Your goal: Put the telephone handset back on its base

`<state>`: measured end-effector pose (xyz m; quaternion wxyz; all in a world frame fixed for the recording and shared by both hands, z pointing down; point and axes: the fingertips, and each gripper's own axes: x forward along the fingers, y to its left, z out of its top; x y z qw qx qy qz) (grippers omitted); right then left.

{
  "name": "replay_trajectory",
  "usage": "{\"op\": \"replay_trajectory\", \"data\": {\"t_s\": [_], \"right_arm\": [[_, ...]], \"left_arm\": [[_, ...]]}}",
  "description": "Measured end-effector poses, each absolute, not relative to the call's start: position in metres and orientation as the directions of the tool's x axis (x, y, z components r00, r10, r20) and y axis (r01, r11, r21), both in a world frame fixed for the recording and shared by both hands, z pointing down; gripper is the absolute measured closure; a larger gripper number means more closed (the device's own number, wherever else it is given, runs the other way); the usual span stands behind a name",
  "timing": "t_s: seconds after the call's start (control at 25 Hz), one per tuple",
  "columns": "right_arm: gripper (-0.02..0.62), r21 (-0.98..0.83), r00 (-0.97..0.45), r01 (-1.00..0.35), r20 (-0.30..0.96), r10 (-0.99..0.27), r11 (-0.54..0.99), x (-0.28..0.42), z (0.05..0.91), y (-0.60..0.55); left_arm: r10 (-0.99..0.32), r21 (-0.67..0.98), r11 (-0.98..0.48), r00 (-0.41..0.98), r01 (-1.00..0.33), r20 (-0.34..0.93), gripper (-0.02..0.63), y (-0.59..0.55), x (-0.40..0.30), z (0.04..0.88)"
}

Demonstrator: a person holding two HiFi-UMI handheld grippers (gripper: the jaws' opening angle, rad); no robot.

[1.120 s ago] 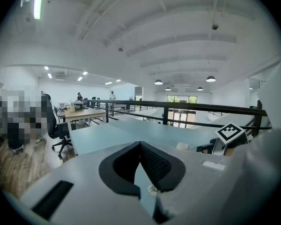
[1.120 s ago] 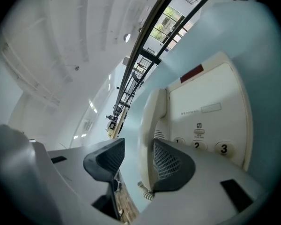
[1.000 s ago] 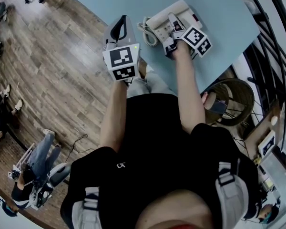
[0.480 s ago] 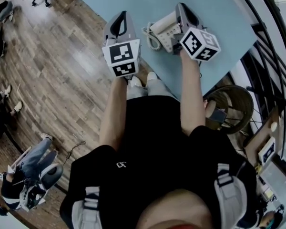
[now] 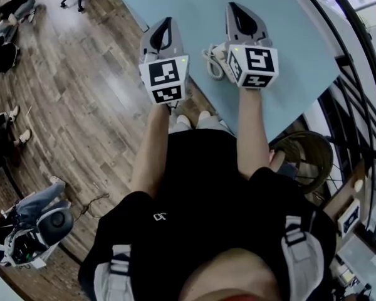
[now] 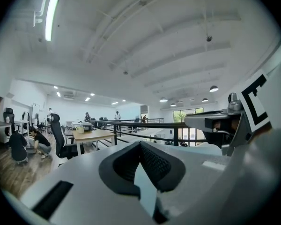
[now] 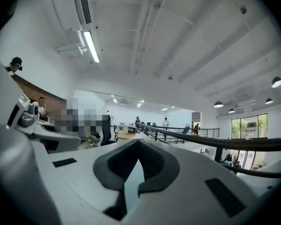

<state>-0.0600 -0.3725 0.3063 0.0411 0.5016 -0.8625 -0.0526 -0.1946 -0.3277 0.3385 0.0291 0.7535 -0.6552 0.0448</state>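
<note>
Release looks finished: my right gripper has closed empty and risen above the telephone, my left gripper is likewise shut on nothing, so the handset seems seated.

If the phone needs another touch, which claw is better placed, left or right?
Right, probably. The right claw hangs next to the telephone's coiled cord, and the rest of the phone is hidden under it. The left claw sits off by the table edge. Both are shut and empty.
</note>
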Motion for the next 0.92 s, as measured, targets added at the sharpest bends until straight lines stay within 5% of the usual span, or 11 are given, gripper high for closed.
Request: {"op": "replay_trajectory", "data": {"t_s": [0.92], "right_arm": [[0.598,0.245,-0.448,-0.857,0.079,-0.891,0.453,-0.035,0.322,-0.374]], "left_arm": [[-0.96,0.036,-0.245,0.247,-0.969,0.133,0.607,-0.347,-0.147,0.357]]}}
